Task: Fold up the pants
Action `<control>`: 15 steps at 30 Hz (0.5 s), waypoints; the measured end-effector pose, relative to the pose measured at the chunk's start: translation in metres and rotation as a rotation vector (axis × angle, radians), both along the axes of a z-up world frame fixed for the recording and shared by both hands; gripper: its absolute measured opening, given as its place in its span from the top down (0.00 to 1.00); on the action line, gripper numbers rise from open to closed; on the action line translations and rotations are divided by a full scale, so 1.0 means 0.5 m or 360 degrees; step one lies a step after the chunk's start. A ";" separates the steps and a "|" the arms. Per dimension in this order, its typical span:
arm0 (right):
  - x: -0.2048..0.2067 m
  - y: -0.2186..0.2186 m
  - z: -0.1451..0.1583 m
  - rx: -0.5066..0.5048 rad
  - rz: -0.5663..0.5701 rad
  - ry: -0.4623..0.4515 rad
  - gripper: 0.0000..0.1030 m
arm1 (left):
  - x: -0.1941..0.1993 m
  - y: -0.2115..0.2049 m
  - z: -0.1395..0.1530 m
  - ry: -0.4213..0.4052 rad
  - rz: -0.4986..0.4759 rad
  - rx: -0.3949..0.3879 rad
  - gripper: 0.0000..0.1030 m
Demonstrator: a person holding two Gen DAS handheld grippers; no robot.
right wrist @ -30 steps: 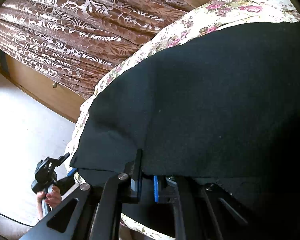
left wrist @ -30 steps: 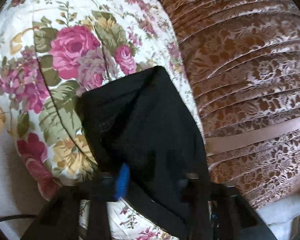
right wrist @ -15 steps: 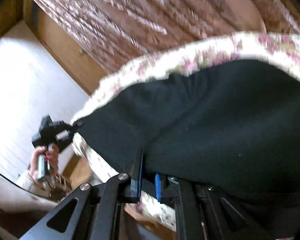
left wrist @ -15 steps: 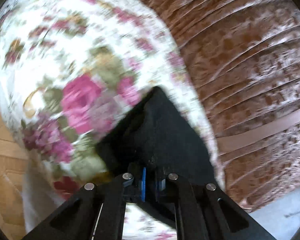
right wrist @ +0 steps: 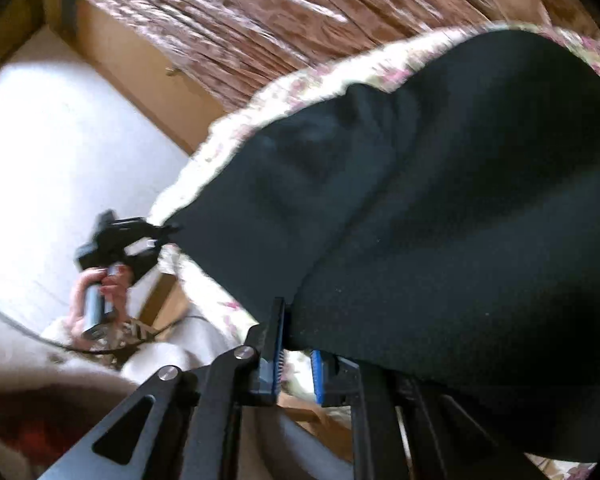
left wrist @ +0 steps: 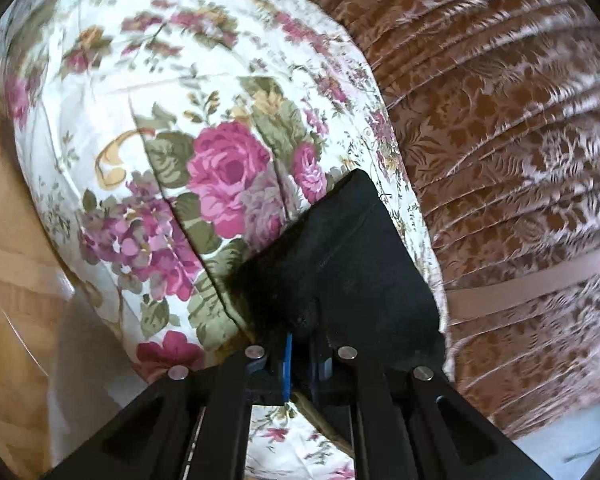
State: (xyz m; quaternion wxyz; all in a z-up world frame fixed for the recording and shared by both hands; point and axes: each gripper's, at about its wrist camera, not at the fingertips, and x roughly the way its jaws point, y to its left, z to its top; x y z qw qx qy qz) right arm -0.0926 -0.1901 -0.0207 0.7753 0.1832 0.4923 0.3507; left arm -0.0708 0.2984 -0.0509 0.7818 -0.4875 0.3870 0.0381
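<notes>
The black pants lie over a floral bedspread and stretch between both grippers. In the left wrist view my left gripper pinches one corner of the cloth between its blue pads, and its jaws are just opening. The right wrist view shows the broad black pants draped over my right gripper, which is shut on their near edge. That view also shows the left gripper at the far corner, held by a hand.
A brown patterned curtain hangs beside the bed, also seen as the curtain. Wooden floor lies left of the bed. A pale floor and a wooden panel lie beyond the bedspread edge.
The right wrist view has rolled and risen, with the pants edge lifted off the bed. The left gripper has drawn back with its corner, so less black cloth fills its view.
</notes>
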 end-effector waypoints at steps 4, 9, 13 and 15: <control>0.000 -0.039 0.019 0.0055 -0.0112 0.0015 0.72 | -0.026 0.004 0.036 -0.0061 0.0159 0.0161 0.75; -0.046 -0.164 0.056 -0.0048 -0.0376 -0.0029 0.71 | -0.089 0.025 0.103 -0.0341 0.0561 0.0245 0.56; -0.099 -0.303 0.075 -0.0103 -0.0771 -0.0068 0.71 | -0.044 -0.024 0.127 -0.0454 0.0400 0.0231 0.50; -0.122 -0.387 0.083 -0.0148 -0.1034 -0.0070 0.71 | 0.003 -0.075 0.125 -0.0444 0.0203 0.0233 0.49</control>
